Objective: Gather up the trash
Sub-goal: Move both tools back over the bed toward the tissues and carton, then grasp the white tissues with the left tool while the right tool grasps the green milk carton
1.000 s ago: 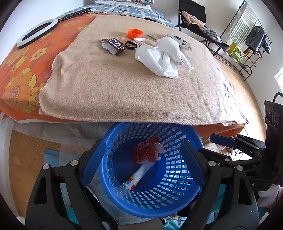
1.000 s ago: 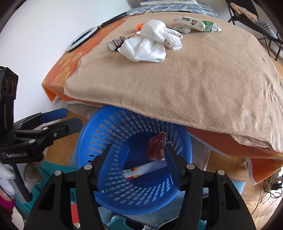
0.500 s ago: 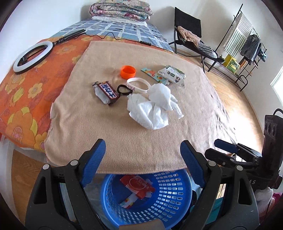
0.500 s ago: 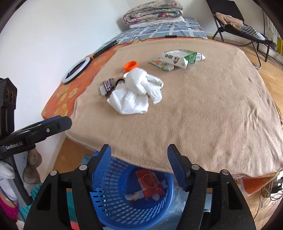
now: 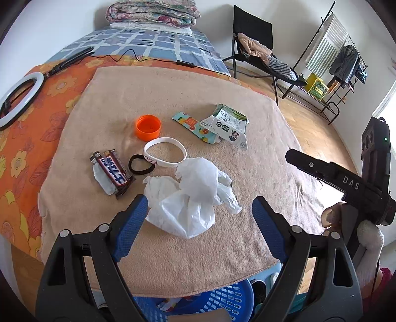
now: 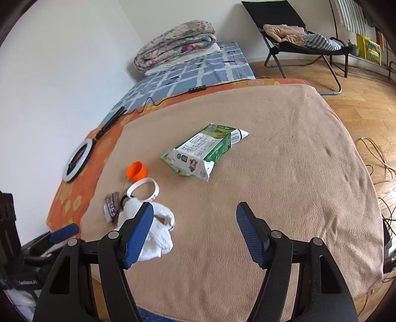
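A crumpled white plastic bag [image 5: 190,198] lies on the tan blanket [image 5: 259,138], just ahead of my open, empty left gripper [image 5: 200,205]. Beyond it lie a chocolate bar wrapper [image 5: 112,174], a black hair tie [image 5: 141,164], a white wristband [image 5: 165,151], an orange cap [image 5: 148,127] and a green-white wipes pack [image 5: 226,125]. My right gripper [image 6: 194,214] is open and empty above the blanket [image 6: 297,173], with the bag [image 6: 158,235] by its left finger and the pack [image 6: 205,151] farther ahead. The blue basket [image 5: 222,301] sits below the bed edge.
A ring light [image 5: 19,99] lies on the orange flowered sheet at left. A folded quilt [image 5: 151,11] is at the bed's far end. A black folding chair [image 5: 257,49] and a clothes rack [image 5: 334,57] stand on the wooden floor at right.
Both grippers have risen from over the basket and moved forward over the bed. The basket has dropped to the bottom edge of the left view. Both stay open.
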The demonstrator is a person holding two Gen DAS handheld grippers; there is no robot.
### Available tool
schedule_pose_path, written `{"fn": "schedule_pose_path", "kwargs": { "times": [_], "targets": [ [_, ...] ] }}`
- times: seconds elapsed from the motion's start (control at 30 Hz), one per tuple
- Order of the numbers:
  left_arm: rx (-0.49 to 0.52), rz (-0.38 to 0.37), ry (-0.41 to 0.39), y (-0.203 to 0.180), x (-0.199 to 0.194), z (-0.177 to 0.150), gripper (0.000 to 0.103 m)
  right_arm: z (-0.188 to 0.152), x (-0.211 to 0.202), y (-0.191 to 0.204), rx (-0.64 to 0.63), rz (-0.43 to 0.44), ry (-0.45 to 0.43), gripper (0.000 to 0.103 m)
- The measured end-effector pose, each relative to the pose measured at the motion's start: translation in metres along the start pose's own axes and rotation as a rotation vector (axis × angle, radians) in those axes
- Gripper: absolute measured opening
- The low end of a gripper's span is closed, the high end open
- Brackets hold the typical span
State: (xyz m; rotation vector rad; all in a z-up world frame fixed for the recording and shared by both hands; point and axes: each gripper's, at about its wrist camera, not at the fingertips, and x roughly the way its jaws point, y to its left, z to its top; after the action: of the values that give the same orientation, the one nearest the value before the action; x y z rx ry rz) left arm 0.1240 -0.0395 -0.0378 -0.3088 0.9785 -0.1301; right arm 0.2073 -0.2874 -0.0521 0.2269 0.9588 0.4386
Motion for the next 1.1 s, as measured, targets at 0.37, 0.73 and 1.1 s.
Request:
{"fn": "schedule_pose_path", "kwargs": {
  "times": [0.37, 0.73, 1.1],
  "targets": [
    [0.012, 0.037, 0.038, -0.009, 0.043, 0.015, 0.088, 0.038, 0.059, -0.036, 0.21, 0.07, 0.051, 0.069],
    [0.036, 0.069, 0.079, -0.009, 0.071, 0.02, 0.081, 0.054, 0.123, -0.066, 0.429, 0.16, 0.104, 0.069],
    [0.025, 0.075, 0.1, -0.003, 0.085, 0.022, 0.062, 0.053, 0.149, -0.073, 0.53, 0.238, 0.117, 0.061]
  ]
}}
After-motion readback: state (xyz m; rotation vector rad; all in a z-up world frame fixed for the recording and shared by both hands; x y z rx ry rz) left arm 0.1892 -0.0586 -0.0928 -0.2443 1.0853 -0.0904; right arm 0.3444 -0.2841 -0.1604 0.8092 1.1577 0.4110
